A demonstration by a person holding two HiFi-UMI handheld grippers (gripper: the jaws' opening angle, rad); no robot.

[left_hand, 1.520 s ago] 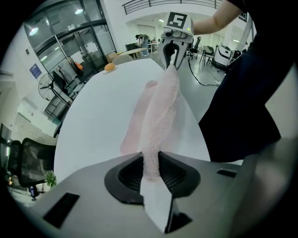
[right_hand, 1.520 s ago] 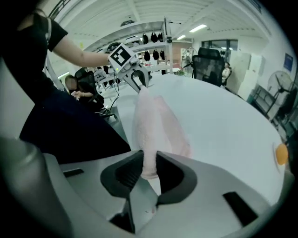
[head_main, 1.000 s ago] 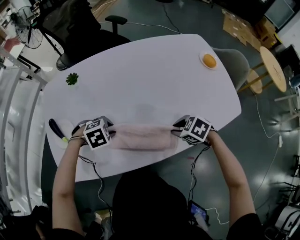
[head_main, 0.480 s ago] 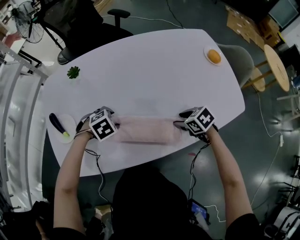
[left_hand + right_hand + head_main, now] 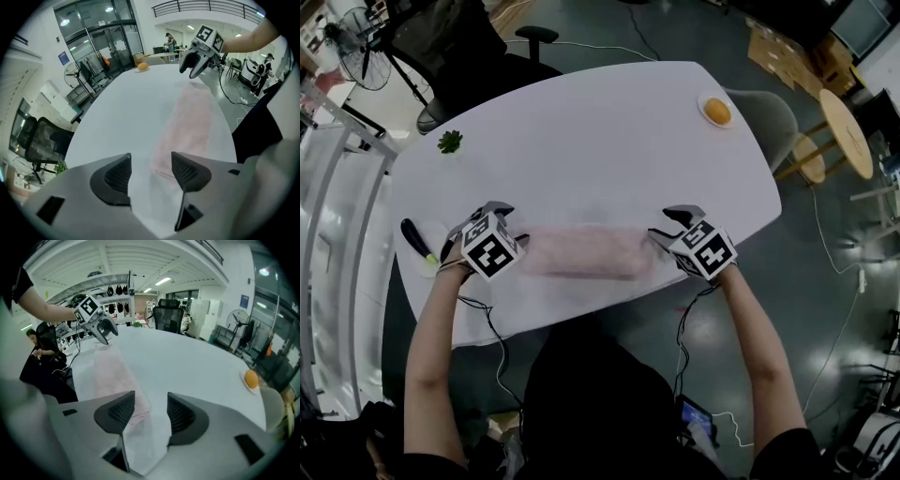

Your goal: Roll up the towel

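The pink towel (image 5: 581,251) lies in a long band by the table's (image 5: 609,122) near edge, and the left gripper (image 5: 501,214) and right gripper (image 5: 668,223) at its ends have just been opening, jaws apart and pinching nothing, so both should probably re-grip evenly before rolling.

The white table (image 5: 581,141) is laid with a pink towel (image 5: 581,251) between left gripper (image 5: 508,223) and right gripper (image 5: 667,227), a plate (image 5: 703,106) far beyond.

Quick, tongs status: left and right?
Left tongs: open, just opened wider, pads off the towel, holding nothing.
Right tongs: open, just opened wider, holding nothing.
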